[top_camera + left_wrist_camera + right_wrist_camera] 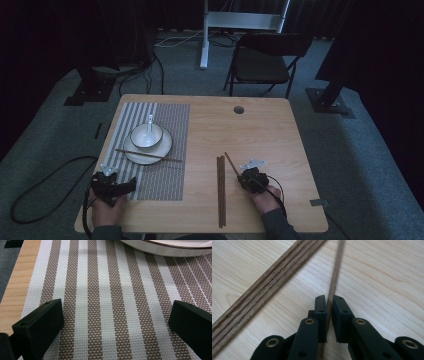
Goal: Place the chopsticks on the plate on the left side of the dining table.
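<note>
My right gripper point(243, 176) point(329, 299) is shut on a thin brown chopstick point(230, 162) point(336, 270), which slants away from the jaws over the wooden table point(260, 130). Just to its left lie more dark chopsticks point(220, 192) point(270, 283), side by side on the bare wood. My left gripper point(121, 184) point(116, 308) stands open over the near edge of the striped placemat point(165, 125) point(107, 290), with nothing between its jaws. On the mat sits a white plate point(160, 151) point(162, 248) with a bowl point(146, 136) and a spoon point(150, 122); another chopstick point(150, 155) lies across the plate.
A round cable hole point(238, 109) sits near the table's far edge. Beyond the table stand a dark folding chair point(265, 62) and a white stand point(205, 35). A black cable point(40, 190) loops on the floor at the left.
</note>
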The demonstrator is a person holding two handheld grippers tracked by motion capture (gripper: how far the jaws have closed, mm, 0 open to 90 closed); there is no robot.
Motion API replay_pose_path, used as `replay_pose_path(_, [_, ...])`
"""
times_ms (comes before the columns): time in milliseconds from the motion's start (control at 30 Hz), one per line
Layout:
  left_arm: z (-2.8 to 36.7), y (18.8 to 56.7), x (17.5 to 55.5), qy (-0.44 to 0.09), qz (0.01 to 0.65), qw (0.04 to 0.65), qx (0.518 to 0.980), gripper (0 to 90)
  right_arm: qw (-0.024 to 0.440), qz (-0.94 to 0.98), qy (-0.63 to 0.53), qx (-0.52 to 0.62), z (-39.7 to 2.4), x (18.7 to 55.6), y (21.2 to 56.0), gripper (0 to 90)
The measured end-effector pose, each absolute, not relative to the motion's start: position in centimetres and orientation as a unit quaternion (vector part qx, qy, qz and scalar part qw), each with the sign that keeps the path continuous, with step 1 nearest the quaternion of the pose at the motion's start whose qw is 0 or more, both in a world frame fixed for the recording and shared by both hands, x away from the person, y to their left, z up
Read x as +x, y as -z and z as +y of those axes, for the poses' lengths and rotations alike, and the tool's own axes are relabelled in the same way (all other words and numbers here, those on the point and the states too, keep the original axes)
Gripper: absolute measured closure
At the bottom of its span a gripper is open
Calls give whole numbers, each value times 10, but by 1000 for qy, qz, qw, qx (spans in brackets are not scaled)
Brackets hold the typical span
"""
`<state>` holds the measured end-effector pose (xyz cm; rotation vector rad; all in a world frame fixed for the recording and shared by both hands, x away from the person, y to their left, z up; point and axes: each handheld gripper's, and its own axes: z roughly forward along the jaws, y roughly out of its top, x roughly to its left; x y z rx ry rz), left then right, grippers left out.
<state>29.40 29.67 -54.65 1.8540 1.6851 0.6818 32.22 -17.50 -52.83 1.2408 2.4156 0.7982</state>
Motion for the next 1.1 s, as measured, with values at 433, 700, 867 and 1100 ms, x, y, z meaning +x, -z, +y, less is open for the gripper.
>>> replay_pose_path(433, [297,546,294,-253,625,269,688,2,183,836,-269,442,-175,322,529,846])
replay_pose_path(700, [297,546,294,-253,625,269,688,2,203,834,-279,431,-175,321,520,848])
replay_pose_path(867, [297,546,294,-253,625,269,688,3,215,836,-286,417,-169,318,513,848])
replay_pose_path(1100, [297,546,294,-253,625,269,688,3,219,846,-294,388,-157,315,508,848])
